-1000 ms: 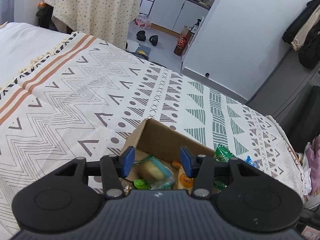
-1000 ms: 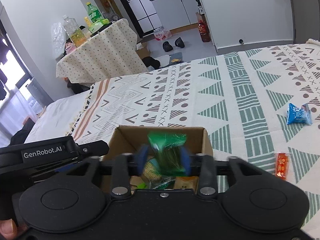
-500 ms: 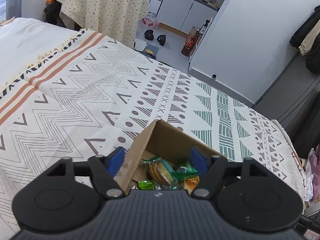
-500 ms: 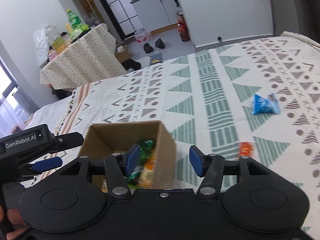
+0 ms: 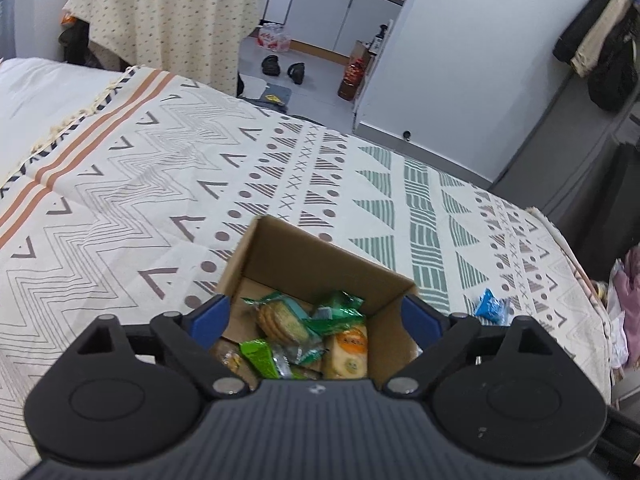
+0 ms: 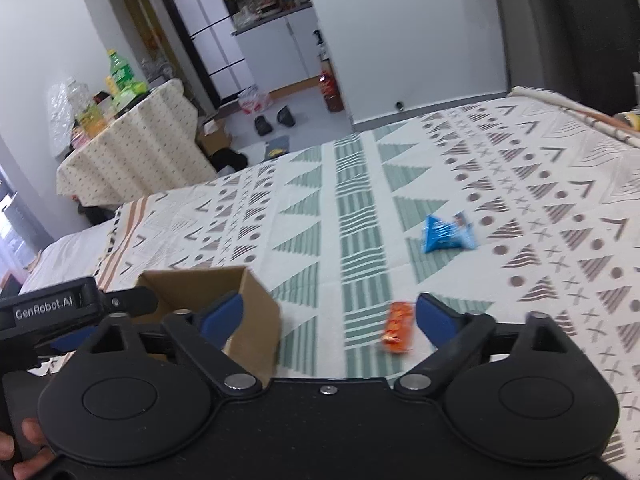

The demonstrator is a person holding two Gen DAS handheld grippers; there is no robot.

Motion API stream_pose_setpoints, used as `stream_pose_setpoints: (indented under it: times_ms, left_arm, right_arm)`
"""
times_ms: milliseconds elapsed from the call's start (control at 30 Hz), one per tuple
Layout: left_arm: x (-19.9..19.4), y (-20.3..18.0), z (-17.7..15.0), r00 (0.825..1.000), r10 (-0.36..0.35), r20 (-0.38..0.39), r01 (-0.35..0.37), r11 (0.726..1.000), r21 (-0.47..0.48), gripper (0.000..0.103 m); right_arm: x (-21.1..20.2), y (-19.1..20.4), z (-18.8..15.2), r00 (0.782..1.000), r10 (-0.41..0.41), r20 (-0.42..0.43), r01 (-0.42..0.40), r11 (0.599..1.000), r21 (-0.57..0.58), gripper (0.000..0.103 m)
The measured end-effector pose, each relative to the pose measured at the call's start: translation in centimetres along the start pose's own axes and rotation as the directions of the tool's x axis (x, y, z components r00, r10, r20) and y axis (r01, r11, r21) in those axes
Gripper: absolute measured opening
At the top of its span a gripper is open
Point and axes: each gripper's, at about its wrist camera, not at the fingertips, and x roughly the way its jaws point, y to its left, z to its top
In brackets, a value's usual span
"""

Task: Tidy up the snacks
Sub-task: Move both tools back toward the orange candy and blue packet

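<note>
An open cardboard box (image 5: 304,256) sits on the patterned bedspread and holds several snack packets, among them a cracker pack (image 5: 280,318) and green packets (image 5: 338,308). My left gripper (image 5: 316,318) is open and empty, its fingers straddling the box from above. My right gripper (image 6: 328,314) is open and empty, to the right of the box (image 6: 248,320). An orange snack packet (image 6: 397,327) lies on the bedspread just inside its right finger. A blue snack packet (image 6: 448,234) lies farther off; it also shows in the left wrist view (image 5: 491,307).
The bedspread (image 5: 160,184) covers the bed. Beyond the far edge stand a cloth-covered table (image 6: 132,148) with bottles, slippers (image 5: 282,68) on the floor and a white cabinet wall (image 5: 460,48). The left gripper's body (image 6: 60,308) is at the right view's left.
My right gripper let a green packet fall into the box, opened, and swung right toward the orange packet. My left gripper opened wider over the box.
</note>
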Motion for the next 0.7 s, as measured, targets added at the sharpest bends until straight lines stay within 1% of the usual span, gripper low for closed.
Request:
stream_pose_setpoints:
  times_ms: [100,400,500,700]
  left_arm:
    - [-0.1,-1.2,-0.3,1.000,-0.002,-0.001,0.002,1.000,0.031,0.097]
    - [-0.3,-4.3,-1.5,1.000,-0.025,-0.015,0.026,0.996,0.082,0.098]
    - [-0.3,-5.4,-1.9,0.999,-0.038,-0.017,0.040,0.994,0.099,0.101]
    - [-0.4,-7.4,-3.0,0.998,-0.065,-0.013,0.066,0.989,0.136,0.103]
  right_arm:
    - [-0.6,-1.1,0.1,1.000,-0.022,0.012,0.022,1.000,0.021,0.103]
    - [-2.4,-4.8,-0.8,0.998,-0.064,0.028,0.062,0.995,0.072,0.103]
    - [-2.9,-5.9,-1.1,0.996,-0.076,0.047,0.072,0.994,0.084,0.103]
    - [-3.5,-7.7,-1.6,0.996,-0.066,0.065,0.060,0.994,0.089,0.103]
